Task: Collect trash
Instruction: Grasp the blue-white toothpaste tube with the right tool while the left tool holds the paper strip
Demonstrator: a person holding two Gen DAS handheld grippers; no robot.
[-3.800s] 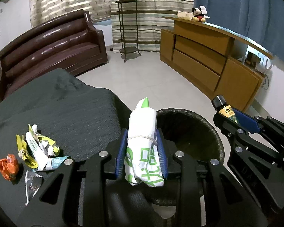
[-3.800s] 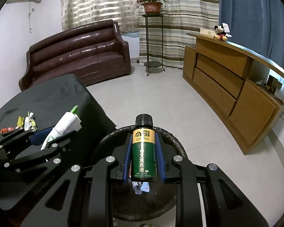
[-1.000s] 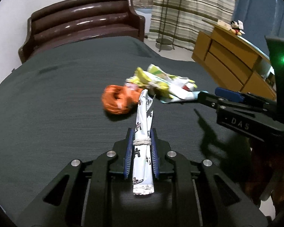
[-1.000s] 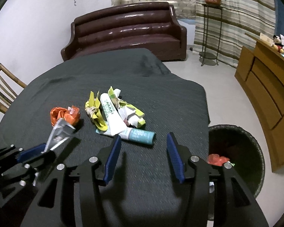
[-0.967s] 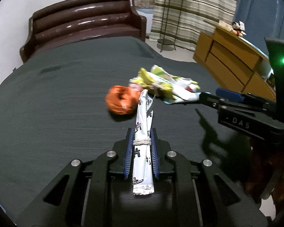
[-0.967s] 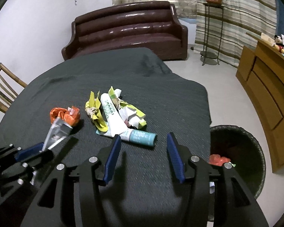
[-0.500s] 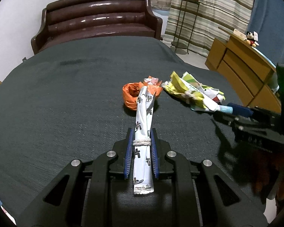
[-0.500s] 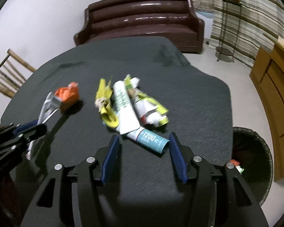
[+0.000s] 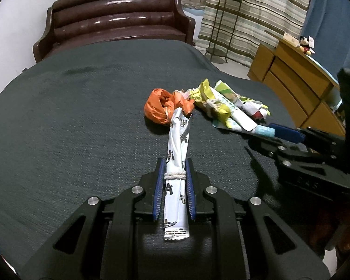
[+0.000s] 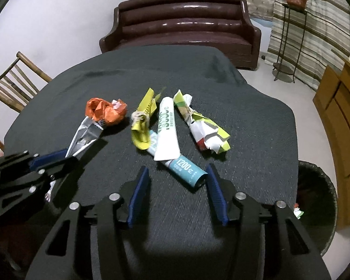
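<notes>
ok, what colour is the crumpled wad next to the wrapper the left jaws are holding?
Orange. The crumpled wad shows best in the left wrist view.

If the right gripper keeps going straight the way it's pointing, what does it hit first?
Most likely the teal-ended tube. It lies just ahead of the open right gripper, its teal end between the fingertips and nearer the right one. Depth is unclear, so it might meet the dark tablecloth under the tube first.
</notes>
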